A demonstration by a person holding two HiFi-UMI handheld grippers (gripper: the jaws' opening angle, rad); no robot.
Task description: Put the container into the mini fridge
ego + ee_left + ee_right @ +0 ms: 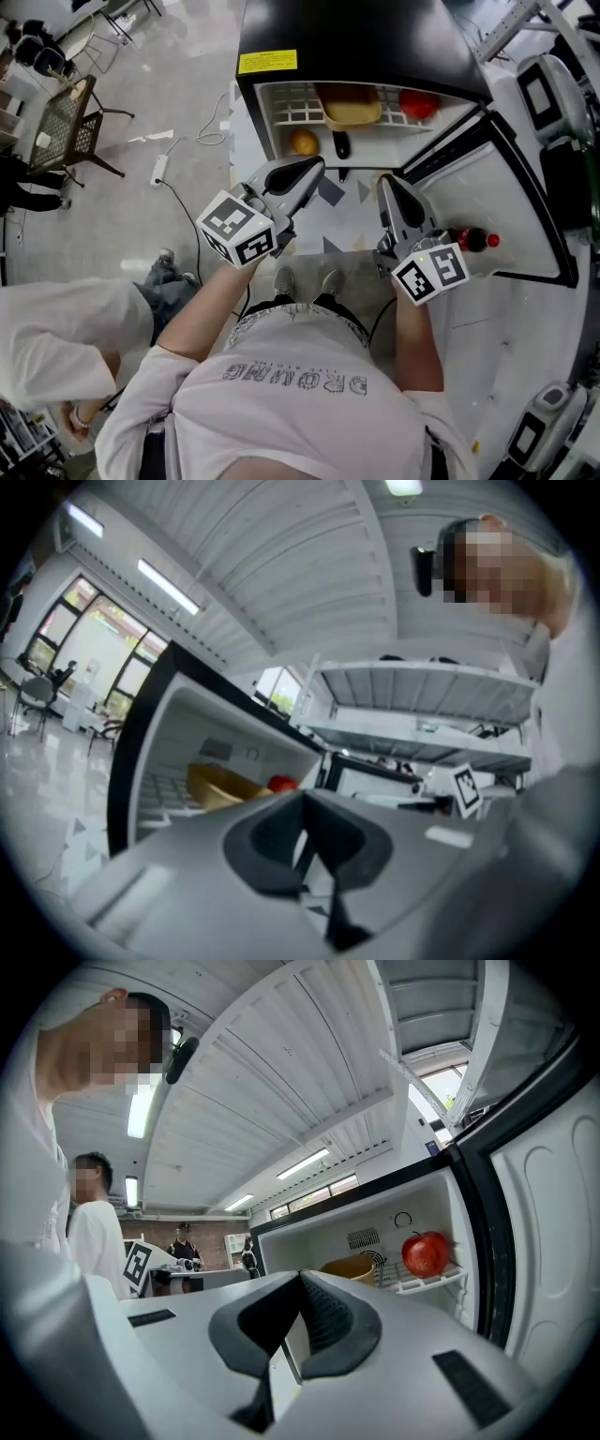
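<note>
The black mini fridge [347, 42] stands open in front of me, its door [525, 216] swung out to the right. A tan container [352, 105] sits on the fridge's upper wire shelf, with a red apple [419, 103] to its right. The container [352, 1267] and apple [426, 1253] also show in the right gripper view, and the container [220, 787] in the left gripper view. My left gripper [315, 169] is shut and empty, held in front of the fridge opening. My right gripper [386, 184] hovers beside it, shut, with nothing between its fingers.
An orange [303, 142] and a dark object [341, 145] lie on a lower level in the fridge. A red-capped bottle [473, 240] rests in the door. A power strip [159, 170] lies on the floor at left, near a chair [70, 122]. A person in white [56, 337] stands at my left.
</note>
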